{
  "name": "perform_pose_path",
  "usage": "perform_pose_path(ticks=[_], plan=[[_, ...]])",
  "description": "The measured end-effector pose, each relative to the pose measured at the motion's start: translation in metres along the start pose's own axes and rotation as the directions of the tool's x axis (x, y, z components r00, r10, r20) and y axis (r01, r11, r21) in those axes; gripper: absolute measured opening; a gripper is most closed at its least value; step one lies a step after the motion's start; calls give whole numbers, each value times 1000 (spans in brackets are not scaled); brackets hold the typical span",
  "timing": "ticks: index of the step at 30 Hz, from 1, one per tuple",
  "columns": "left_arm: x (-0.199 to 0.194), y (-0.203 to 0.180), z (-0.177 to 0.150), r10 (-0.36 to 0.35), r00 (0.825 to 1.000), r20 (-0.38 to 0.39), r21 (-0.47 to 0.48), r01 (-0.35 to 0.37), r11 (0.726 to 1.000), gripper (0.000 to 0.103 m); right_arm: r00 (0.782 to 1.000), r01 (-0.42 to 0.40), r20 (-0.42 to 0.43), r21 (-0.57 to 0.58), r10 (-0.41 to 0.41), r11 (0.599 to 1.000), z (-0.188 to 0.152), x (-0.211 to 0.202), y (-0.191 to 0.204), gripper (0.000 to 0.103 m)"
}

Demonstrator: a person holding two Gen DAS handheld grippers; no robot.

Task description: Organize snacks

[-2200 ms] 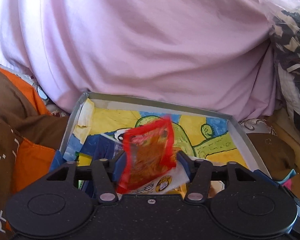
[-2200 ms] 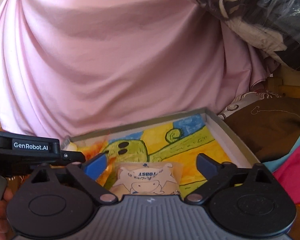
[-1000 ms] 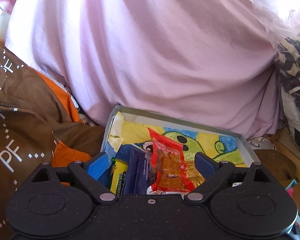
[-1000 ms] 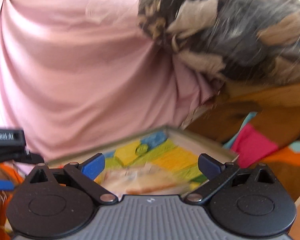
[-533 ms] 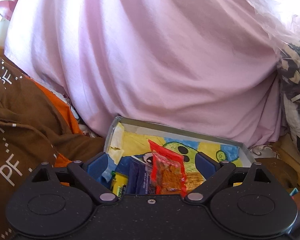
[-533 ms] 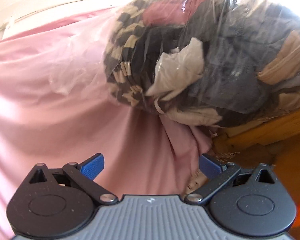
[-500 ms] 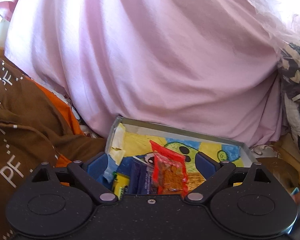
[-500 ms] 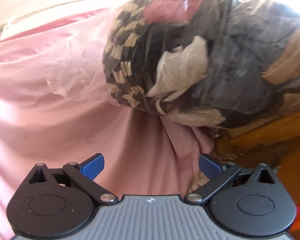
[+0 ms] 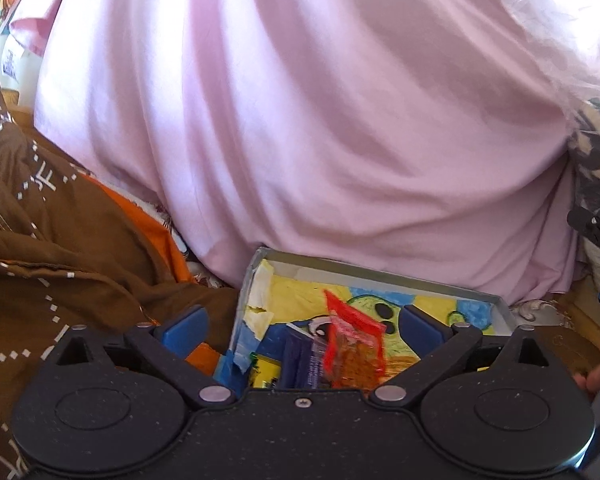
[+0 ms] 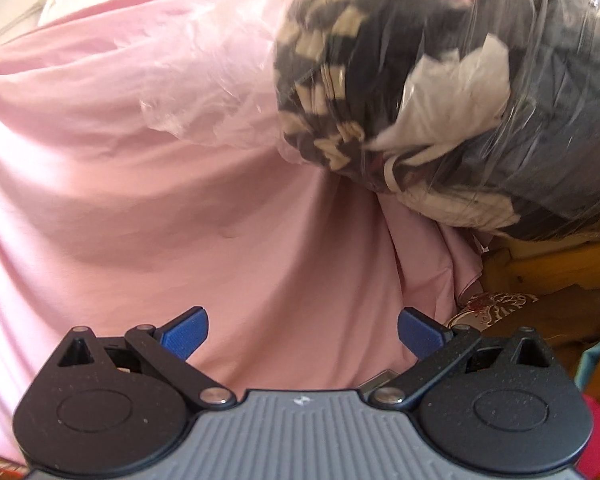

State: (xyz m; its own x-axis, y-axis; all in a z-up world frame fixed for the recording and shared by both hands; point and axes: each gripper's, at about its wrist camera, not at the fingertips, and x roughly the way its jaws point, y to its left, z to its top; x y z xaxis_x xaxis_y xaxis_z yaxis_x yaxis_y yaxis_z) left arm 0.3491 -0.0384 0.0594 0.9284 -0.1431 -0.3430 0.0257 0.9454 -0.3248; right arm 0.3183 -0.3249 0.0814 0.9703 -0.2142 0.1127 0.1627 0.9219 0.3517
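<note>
With the red snack packet (image 9: 354,354) lying in the box (image 9: 380,274), both the left gripper (image 9: 302,326) and right gripper (image 10: 302,330) are spread and empty, so the placing step appears complete; next requires locating another snack

Matt pink cloth (image 9: 340,120) drapes behind a dull grey cardboard tray (image 9: 364,276). A glossy red plastic snack packet (image 9: 354,354) crinkles inside. Clear shiny plastic bag (image 10: 480,92) wraps bundled fabric.

Red snack packet (image 9: 354,350) upright among packets in painted box (image 9: 380,276)
</note>
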Motion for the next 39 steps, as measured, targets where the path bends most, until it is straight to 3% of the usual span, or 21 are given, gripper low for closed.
perform_pose_path(ticks=[10,24,39], plan=[[-63,-20,-13,-10,999,31,16,10,1000,102,995,-87,-66,-117,80,989,19,-82,-12,103],[-158,-10,-50,25,999,35,27,-26,999,102,969,-186,-203,-230,140,955,16,-181,-18,103],[-232,-6,-96,25,1000,-4,84,-24,996,102,942,-172,-327,-269,78,948,6,-264,-30,103]])
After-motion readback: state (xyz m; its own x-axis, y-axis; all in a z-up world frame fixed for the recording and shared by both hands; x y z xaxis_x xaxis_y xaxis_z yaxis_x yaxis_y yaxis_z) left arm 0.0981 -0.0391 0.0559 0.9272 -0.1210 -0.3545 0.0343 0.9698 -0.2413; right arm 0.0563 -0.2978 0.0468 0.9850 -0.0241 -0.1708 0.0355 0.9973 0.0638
